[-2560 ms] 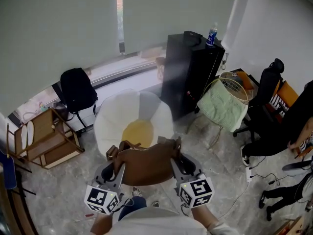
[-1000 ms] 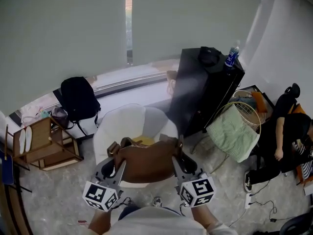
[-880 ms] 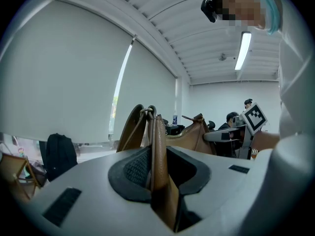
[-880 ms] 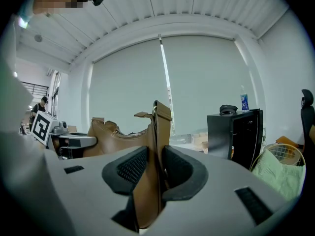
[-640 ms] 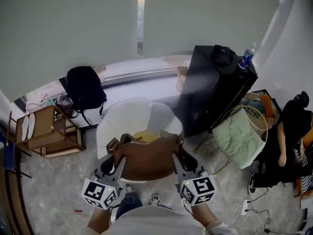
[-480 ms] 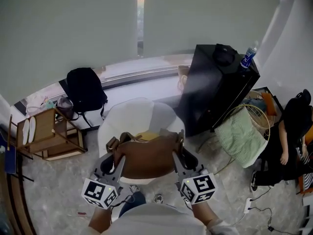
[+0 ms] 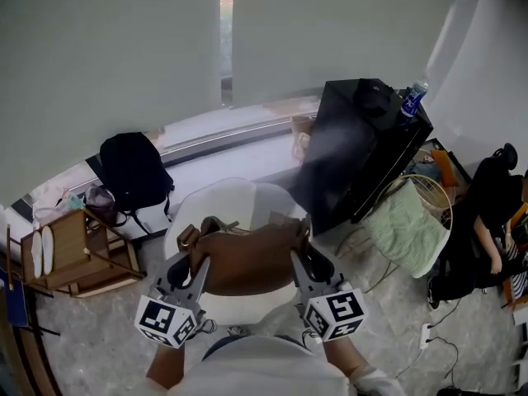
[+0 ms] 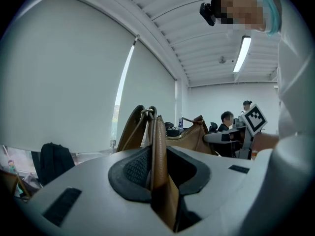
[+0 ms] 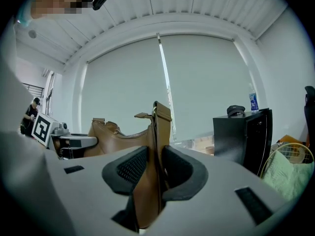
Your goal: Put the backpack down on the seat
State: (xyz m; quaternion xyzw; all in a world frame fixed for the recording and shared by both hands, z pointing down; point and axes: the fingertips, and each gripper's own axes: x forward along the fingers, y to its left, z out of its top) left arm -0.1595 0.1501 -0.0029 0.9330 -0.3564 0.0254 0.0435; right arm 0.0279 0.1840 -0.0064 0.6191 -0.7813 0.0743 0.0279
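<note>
The left tongs were clenched on the strap at the left end of the brown backpack. The right tongs were clenched on the strap at its right end. The backpack hung level between them over the middle of the white seat; whether it touched the seat could not be told. A black bag leaned under the window beyond the seat, and a black cabinet stood at the seat's right.

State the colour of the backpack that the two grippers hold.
Brown. The backpack shows best in the head view.
</note>
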